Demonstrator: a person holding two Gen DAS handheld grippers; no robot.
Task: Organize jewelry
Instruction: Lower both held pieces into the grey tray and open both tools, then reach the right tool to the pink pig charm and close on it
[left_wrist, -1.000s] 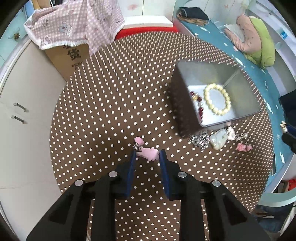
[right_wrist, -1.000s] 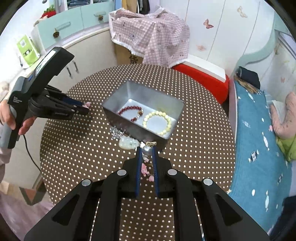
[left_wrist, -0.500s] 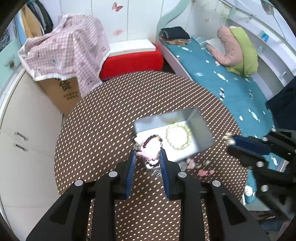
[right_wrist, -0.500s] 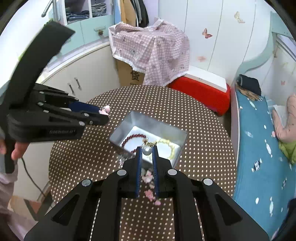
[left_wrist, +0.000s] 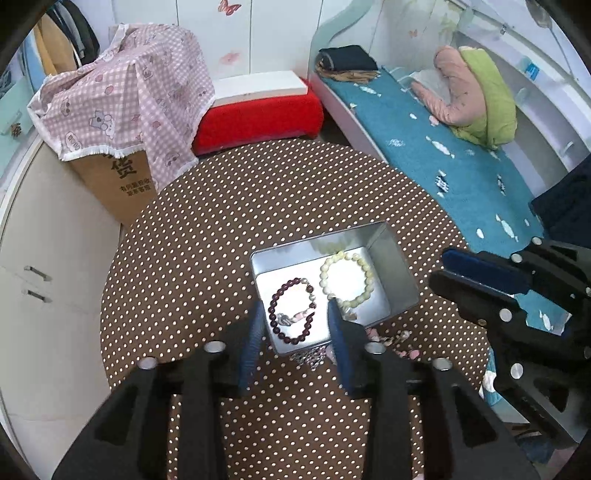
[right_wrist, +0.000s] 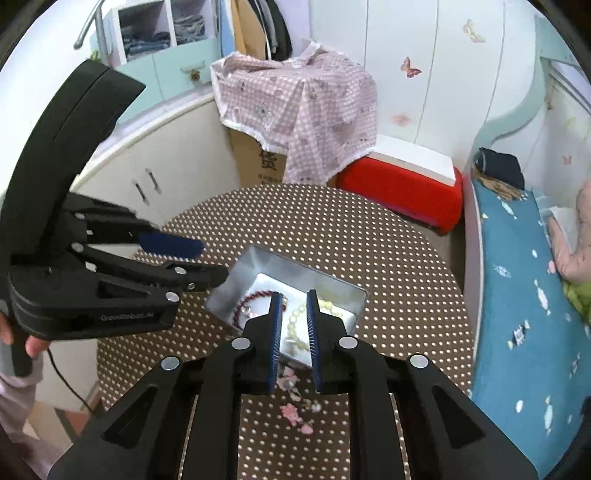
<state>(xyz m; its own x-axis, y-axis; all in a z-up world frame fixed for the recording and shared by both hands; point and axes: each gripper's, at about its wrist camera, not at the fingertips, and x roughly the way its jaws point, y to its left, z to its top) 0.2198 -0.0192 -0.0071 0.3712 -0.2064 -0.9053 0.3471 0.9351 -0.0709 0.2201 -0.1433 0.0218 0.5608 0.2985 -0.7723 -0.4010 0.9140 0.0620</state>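
Observation:
A metal tin (left_wrist: 393, 258) (right_wrist: 236, 280) sits on the brown dotted table. It holds a dark red bead bracelet (left_wrist: 275, 301), a cream bead bracelet (left_wrist: 364, 266) (right_wrist: 295, 317) and a pink hair clip (left_wrist: 295, 317). My left gripper (left_wrist: 295, 314) is open and empty above the tin. My right gripper (right_wrist: 293, 297) is open and empty above the tin too; it shows in the left wrist view (left_wrist: 443, 266). Pink and silver pieces (right_wrist: 293, 410) (left_wrist: 391, 338) lie on the table by the tin's near side.
The round table (left_wrist: 221, 221) has a cabinet (left_wrist: 44, 258) to its left, a cardboard box under a pink checked cloth (left_wrist: 129, 103) and a red stool (left_wrist: 255, 118) behind it, and a blue bed (left_wrist: 443, 155) to the right.
Both grippers rose over the tin and opened. The pink clip left my left gripper and lies in the tin. The pearl piece is gone from my right gripper.

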